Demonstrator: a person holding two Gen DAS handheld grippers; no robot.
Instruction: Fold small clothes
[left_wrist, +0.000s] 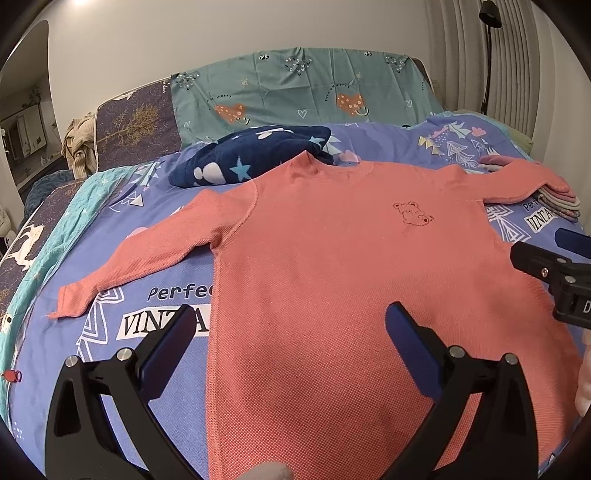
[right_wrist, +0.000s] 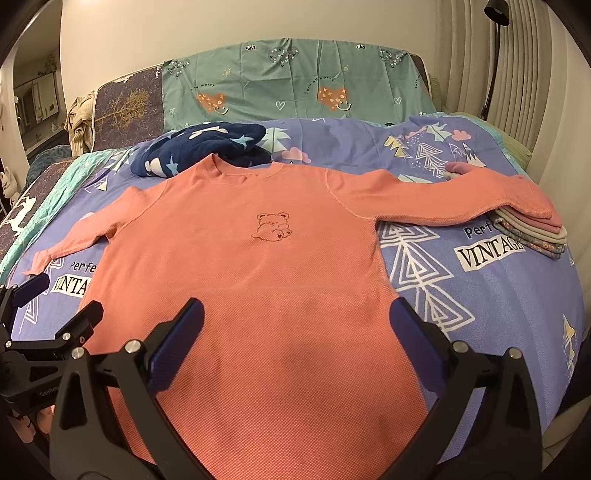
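A coral long-sleeved shirt with a small bear outline on the chest lies flat and face up on the bed, sleeves spread to both sides; it also shows in the right wrist view. My left gripper is open and empty, hovering over the shirt's lower left edge. My right gripper is open and empty over the lower right part of the shirt. The right gripper shows at the right edge of the left wrist view, and the left gripper at the left edge of the right wrist view.
A blue patterned bedspread covers the bed. A dark blue star-print garment lies bunched behind the collar. A stack of folded clothes sits under the right sleeve's cuff. A teal headboard cover stands behind.
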